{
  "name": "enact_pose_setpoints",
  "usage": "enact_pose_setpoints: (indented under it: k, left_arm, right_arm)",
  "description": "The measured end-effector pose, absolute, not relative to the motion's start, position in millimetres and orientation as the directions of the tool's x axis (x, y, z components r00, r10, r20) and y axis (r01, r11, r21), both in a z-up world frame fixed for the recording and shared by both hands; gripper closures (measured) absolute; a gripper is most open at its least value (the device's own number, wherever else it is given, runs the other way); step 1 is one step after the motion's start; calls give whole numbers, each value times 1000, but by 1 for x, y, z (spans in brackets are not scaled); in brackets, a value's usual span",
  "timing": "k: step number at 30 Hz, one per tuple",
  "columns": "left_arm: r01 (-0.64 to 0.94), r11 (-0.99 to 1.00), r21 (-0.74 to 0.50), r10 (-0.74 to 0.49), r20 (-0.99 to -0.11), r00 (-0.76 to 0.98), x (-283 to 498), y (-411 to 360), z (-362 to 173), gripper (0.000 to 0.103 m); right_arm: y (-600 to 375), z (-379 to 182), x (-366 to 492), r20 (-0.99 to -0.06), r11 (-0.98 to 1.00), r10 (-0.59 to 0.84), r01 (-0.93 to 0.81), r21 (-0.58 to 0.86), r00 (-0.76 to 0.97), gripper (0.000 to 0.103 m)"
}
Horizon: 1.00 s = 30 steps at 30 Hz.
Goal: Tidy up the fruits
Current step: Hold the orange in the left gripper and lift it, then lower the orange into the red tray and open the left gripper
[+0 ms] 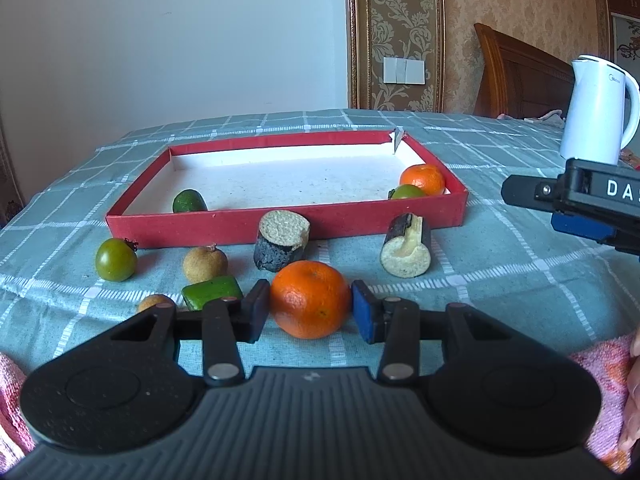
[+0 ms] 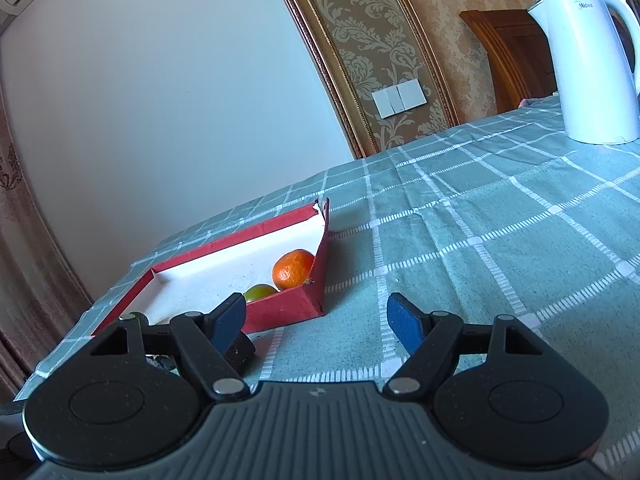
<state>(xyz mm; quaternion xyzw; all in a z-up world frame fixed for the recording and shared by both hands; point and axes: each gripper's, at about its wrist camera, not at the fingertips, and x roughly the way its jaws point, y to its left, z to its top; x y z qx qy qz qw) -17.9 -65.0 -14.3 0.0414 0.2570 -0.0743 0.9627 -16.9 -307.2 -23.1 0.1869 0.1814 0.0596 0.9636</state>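
A red tray (image 1: 288, 222) with a white floor lies on the checked cloth. In it are an orange (image 1: 422, 179), a green fruit (image 1: 407, 192) and a green piece (image 1: 189, 201). In front of it lie a green tomato (image 1: 115, 259), a brown longan (image 1: 205, 264), a second longan (image 1: 154, 303), a green block (image 1: 212, 291) and two cut dark cylinders (image 1: 281, 245) (image 1: 407, 247). My left gripper (image 1: 310, 312) is open around a large orange (image 1: 310, 299), its pads beside it on each side. My right gripper (image 2: 316, 322) is open and empty, right of the tray (image 2: 286, 312).
A white kettle (image 1: 596, 110) stands at the back right of the table, also in the right wrist view (image 2: 592, 68). The right gripper's body (image 1: 580, 204) shows at the right edge of the left view. Pink cloth (image 1: 600, 384) lies at the near edge.
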Motion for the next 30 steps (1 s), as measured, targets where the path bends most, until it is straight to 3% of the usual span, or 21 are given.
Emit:
enact_pose_setpoints:
  k: [20,30]
  left_arm:
    - [90,989,120,-38,-382,923,21,-58,49,62]
    - [17,989,149,51,-437,898,88,-52,40,62]
  right_arm:
    - [-307,-23,-16,-324,923,184,-50,382,928,26]
    - [-306,-22,-19,-312,921,201,-71,382,929,26]
